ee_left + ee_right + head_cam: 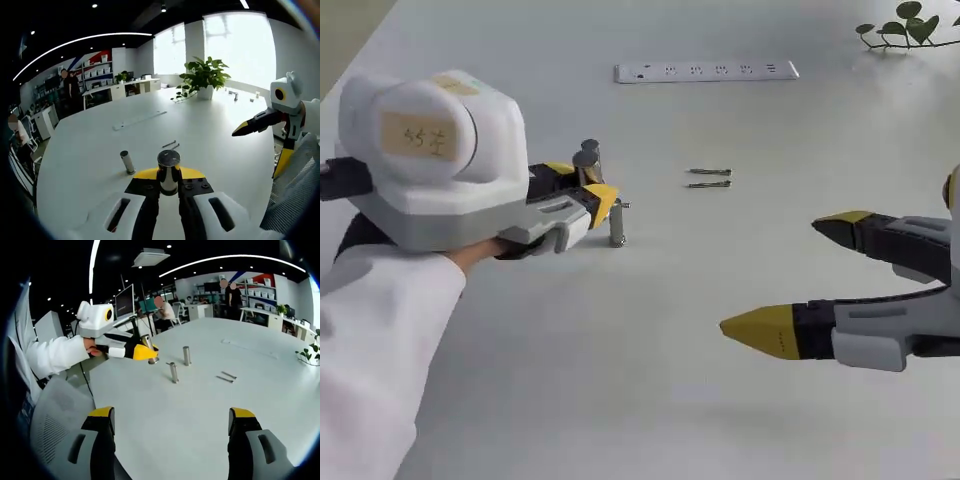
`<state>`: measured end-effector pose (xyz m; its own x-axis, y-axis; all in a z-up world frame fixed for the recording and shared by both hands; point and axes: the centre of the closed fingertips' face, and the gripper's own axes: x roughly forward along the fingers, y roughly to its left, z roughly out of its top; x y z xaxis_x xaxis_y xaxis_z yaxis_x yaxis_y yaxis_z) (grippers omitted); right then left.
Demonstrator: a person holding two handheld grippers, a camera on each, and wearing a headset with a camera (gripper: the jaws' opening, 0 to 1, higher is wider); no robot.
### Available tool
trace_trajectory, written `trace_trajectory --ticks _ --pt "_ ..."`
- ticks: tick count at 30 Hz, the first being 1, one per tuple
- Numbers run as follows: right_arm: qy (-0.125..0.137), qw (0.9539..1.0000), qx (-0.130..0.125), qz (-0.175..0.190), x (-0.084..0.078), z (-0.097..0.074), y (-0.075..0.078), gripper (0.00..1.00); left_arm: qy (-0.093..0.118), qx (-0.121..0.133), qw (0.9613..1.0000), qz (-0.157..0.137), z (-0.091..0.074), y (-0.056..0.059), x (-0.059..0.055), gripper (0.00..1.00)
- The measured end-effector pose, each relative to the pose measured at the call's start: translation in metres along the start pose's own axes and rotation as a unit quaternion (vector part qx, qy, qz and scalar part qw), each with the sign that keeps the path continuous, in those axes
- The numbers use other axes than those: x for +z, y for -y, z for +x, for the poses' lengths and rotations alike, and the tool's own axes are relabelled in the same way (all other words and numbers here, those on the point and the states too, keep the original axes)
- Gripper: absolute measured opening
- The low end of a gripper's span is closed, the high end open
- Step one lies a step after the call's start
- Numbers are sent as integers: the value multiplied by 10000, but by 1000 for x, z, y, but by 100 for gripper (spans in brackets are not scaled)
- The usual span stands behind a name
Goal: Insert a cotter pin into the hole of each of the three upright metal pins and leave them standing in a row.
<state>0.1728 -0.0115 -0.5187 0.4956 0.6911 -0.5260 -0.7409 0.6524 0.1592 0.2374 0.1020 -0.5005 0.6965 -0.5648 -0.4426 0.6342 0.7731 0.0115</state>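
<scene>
Held metal pin (169,159): you have it pinched upright between the jaws of your left tongs (169,175), its round cap standing above the yellow tips. I cannot tell whether its foot is on the table (620,380) or lifted off it. Your right tongs (172,415) are spread wide with nothing between them, hovering over the table well apart from the work.

Near the left tongs, two more metal pins stand upright: the far standing pin (186,355) and the near standing pin (173,372), close together but not touching. Further out, toward the power strip (706,71), the far cotter pin (708,172) and the near cotter pin (708,184) lie flat and parallel, both loose.

By my reading you are early on. At least two of the three insertions are left, and the held pin has yet to be lined up with the other two. In the head view a small stub juts from the side of the standing pin just past the yellow tips. It may be a cotter pin already through, but it is too small to tell.
</scene>
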Motion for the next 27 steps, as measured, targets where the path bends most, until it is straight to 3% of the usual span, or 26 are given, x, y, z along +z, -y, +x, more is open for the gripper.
trace_trajectory --ticks 5,8,10,13,16,19,23,27 --pt "34 10000 -27 15 0 -2 0 93 -28 -146 9999 -18 7 20 -9 11" --pt "30 10000 -39 22 -2 -3 -1 93 -142 -207 9997 82 12 27 -16 11" --pt "26 10000 -49 30 -4 -4 -1 93 -236 -266 9994 -35 16 32 -23 11" --pt "27 10000 -70 60 -6 -6 -1 92 -286 -220 9993 14 21 36 -31 11" --pt "34 9999 -91 81 -7 -8 -1 92 -445 -125 9988 -183 24 37 -41 11" --pt "41 9999 -120 105 -7 -10 1 93 -428 -156 9986 -271 27 38 -44 11" --pt "63 9997 -152 162 -8 -12 4 92 -504 -67 9986 -138 29 39 -50 11" --pt "109 9997 -119 190 -7 -13 4 91 -569 -22 9978 -352 34 37 -58 11"
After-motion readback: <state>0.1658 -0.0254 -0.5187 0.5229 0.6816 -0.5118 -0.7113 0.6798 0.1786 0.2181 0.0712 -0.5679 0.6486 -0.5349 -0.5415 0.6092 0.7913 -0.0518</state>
